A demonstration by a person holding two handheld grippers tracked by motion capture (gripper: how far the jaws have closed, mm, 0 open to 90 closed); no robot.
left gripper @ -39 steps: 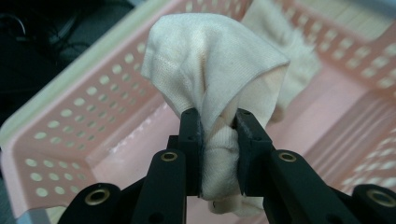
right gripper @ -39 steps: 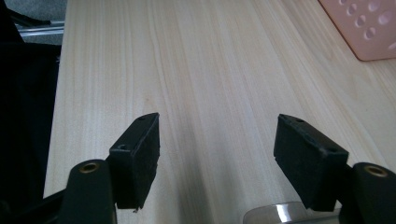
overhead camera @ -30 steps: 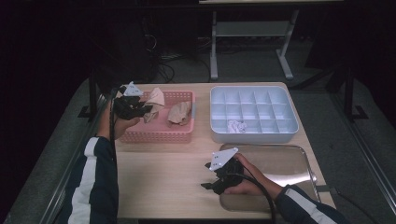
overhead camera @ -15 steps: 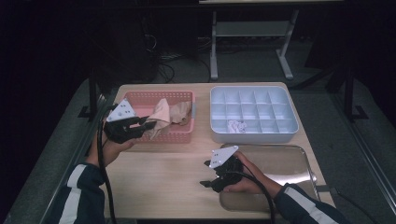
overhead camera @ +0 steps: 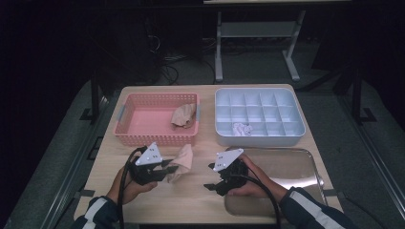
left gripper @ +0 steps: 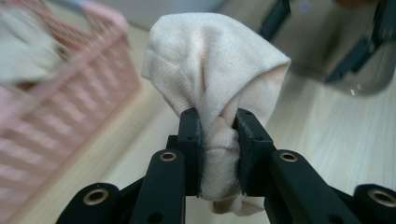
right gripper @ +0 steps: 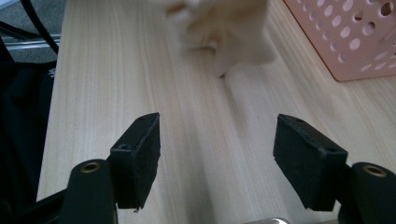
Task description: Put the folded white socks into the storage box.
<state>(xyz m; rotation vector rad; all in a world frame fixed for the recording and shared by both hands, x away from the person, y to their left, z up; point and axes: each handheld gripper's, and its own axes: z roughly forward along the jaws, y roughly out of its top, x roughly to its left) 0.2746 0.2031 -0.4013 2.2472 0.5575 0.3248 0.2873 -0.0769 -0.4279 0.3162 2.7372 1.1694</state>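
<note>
Now the left gripper (overhead camera: 168,168) pinches the beige sock (left gripper: 219,79) tight (keep squeezing), so the wide-open right gripper (right gripper: 217,158) should grab its loose end slowly.

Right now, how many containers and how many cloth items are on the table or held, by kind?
Pink basket: 1
Grey divided tray: 1
Metal tray: 1
Beige socks: 2, one in the basket, one pinched in the left gripper
Small white crumpled item in a tray cell: 1
Total: 6
</note>
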